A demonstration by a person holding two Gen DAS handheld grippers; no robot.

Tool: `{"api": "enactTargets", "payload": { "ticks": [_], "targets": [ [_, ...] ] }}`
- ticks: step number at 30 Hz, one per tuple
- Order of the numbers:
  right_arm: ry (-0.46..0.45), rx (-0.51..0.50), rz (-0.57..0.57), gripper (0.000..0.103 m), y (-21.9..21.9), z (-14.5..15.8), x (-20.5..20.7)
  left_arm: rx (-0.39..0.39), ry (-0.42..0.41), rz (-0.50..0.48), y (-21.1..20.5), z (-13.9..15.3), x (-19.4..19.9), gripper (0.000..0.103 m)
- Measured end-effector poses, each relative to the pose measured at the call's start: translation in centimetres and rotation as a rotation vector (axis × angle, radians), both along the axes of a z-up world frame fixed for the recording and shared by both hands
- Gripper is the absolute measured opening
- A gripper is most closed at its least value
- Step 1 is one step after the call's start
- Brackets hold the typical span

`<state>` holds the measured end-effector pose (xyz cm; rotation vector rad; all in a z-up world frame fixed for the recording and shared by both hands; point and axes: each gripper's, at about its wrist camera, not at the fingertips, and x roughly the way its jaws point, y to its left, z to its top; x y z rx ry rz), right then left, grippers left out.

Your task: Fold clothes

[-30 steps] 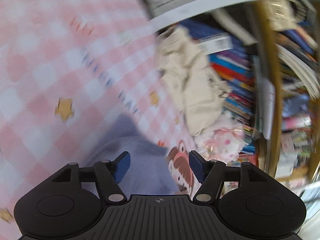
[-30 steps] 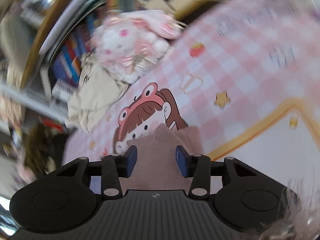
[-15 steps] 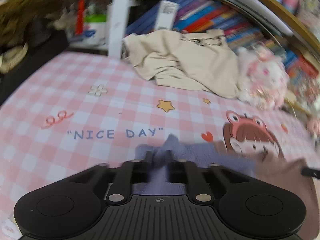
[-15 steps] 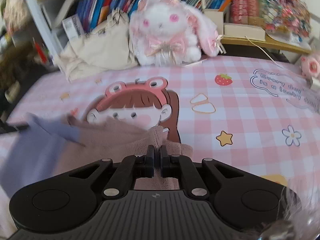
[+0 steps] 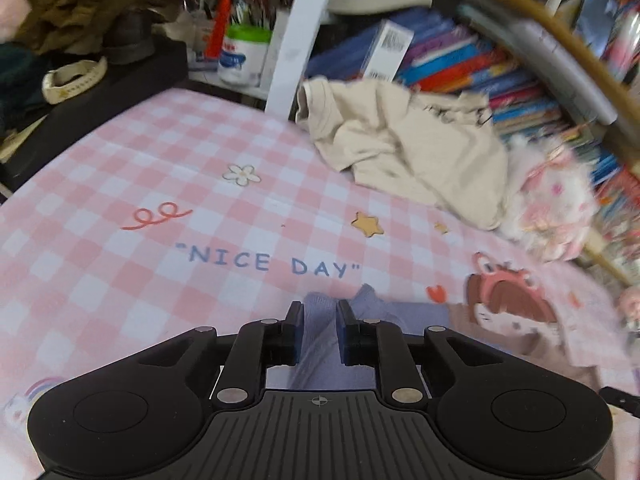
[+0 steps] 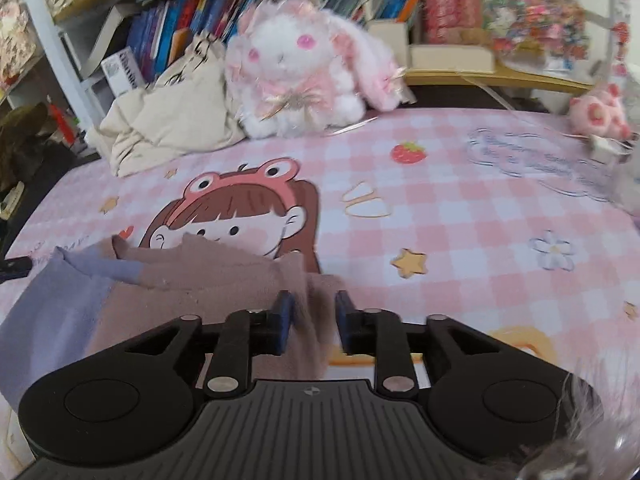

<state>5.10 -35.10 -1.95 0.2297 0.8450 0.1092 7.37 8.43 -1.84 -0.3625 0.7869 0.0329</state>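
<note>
While both grippers hold cloth, the grip looks thin. Left gripper [image 5: 318,326]: jaws partly closed, pinching the lilac corner of the two-tone garment [image 5: 320,344], low centre of frame. Right gripper [image 6: 310,320]: jaws likewise narrowed on a bunched mauve edge of the garment [image 6: 224,280], which sags between them over the pink checked sheet [image 6: 460,220]. Risk: uneven pull slips a corner, fold skews. Beige shirt [image 5: 404,144] and plush rabbit [image 6: 304,68], upper frame, well apart.
</note>
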Motion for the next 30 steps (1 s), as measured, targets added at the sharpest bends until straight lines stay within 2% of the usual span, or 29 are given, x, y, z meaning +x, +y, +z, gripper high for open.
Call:
{"api": "enactTargets", "payload": {
  "ticks": [1, 3, 5, 7, 9, 10, 11, 14, 19, 21, 22, 23, 25, 27, 30],
  "targets": [
    [0.007, 0.016, -0.008, 0.025, -0.4, 0.2, -0.6, -0.011, 0.008, -0.014, 0.2, 0.1, -0.9, 0.023],
    [0.032, 0.055, -0.011, 0.026, -0.9, 0.3, -1.9, -0.024, 0.027, -0.040, 0.4, 0.0, -2.7, 0.039],
    [0.053, 0.072, 0.004, 0.035, -0.7, 0.2, -3.0, -0.012, 0.049, -0.049, 0.2, -0.6, -4.0, 0.044],
    [0.075, 0.084, 0.017, 0.038, -0.5, 0.0, -4.0, -0.005, 0.077, -0.046, 0.0, -1.3, -4.5, 0.044],
    [0.097, 0.079, 0.022, 0.037, 0.1, -0.5, -4.5, -0.024, 0.100, -0.024, 0.0, -2.1, -4.4, 0.035],
    [0.109, 0.072, 0.021, 0.029, 0.3, -0.8, -4.6, -0.049, 0.105, -0.012, 0.2, -2.4, -4.4, 0.026],
    [0.116, 0.075, 0.018, 0.018, 0.5, -1.1, -4.7, -0.082, 0.105, 0.011, 0.6, -2.5, -4.6, 0.008],
    [0.117, 0.101, -0.001, 0.014, 0.6, -1.6, -4.8, -0.143, 0.107, 0.078, 1.8, -3.1, -5.0, 0.008],
    [0.120, 0.124, -0.018, 0.015, 0.3, -2.0, -4.9, -0.132, 0.111, 0.054, 2.0, -3.3, -4.6, 0.011],
    [0.128, 0.130, -0.025, 0.018, 0.1, -1.9, -4.9, -0.133, 0.100, 0.059, 2.0, -3.0, -5.0, 0.015],
    [0.133, 0.128, -0.031, 0.024, 0.1, -1.8, -4.9, -0.135, 0.094, 0.067, 2.0, -2.8, -5.4, 0.016],
    [0.136, 0.124, -0.035, 0.026, 0.1, -1.7, -5.0, -0.133, 0.081, 0.064, 1.9, -2.3, -5.9, 0.018],
    [0.134, 0.114, -0.035, 0.029, 0.0, -1.3, -5.5, -0.131, 0.050, 0.040, 1.6, -1.4, -7.0, 0.023],
    [0.136, 0.114, -0.031, 0.030, 0.0, -1.2, -6.1, -0.111, -0.005, -0.008, 0.7, -0.2, -8.2, 0.034],
    [0.154, 0.135, -0.019, 0.031, 0.2, -1.5, -6.8, -0.074, -0.066, -0.076, -1.4, 1.1, -9.4, 0.035]
  ]
}}
